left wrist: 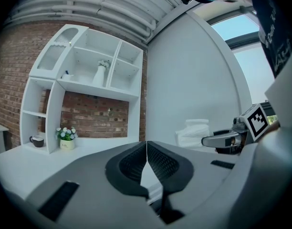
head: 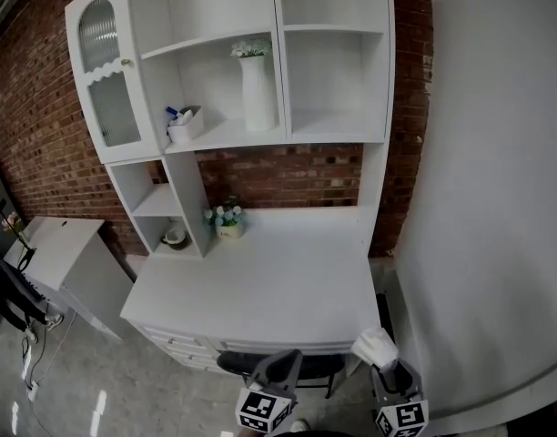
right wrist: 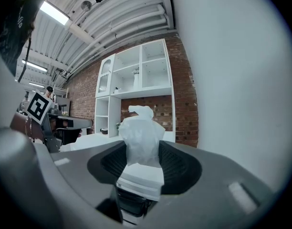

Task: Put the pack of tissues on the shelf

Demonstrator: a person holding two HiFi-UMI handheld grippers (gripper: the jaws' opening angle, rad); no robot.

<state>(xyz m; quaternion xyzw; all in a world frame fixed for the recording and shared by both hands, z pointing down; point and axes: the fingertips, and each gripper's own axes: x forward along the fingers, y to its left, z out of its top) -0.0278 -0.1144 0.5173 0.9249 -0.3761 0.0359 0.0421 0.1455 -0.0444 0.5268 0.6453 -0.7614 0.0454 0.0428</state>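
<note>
Looking steeply down, the head view takes in the whole white shelf unit (head: 333, 71) standing on a white desk (head: 288, 280) against a brick wall (head: 288, 176). Both grippers sit low at the bottom edge, just in front of the desk's near side.

Only this view shows the shelf's contents clearly. A tall white vase (head: 257, 89) with flowers stands in the middle compartment, with a small box (head: 185, 124) beside it. A mug (head: 176, 236) sits in a lower cubby, and a small flower pot (head: 226, 221) stands on the desk.

The right gripper (right wrist: 142, 159) holds the pack of tissues (right wrist: 140, 132). Its own view shows the dark pads pressing on the pack's white sides, jaws partly apart around it, with a tuft of tissue sticking up on top. The pack is in the air near the desk's front right corner, well apart from the shelf compartments. In the head view it is only a white lump ahead of the marker cube (head: 401, 417).

The left gripper (left wrist: 146, 149) has its jaws drawn together — the pads meet along one thin line with nothing between them. Its view catches the right gripper side-on, with the pack at its tip.

Both grippers point forward toward the shelf, side by side, and the right one is tilted up enough for its view to take in the ceiling.
</note>
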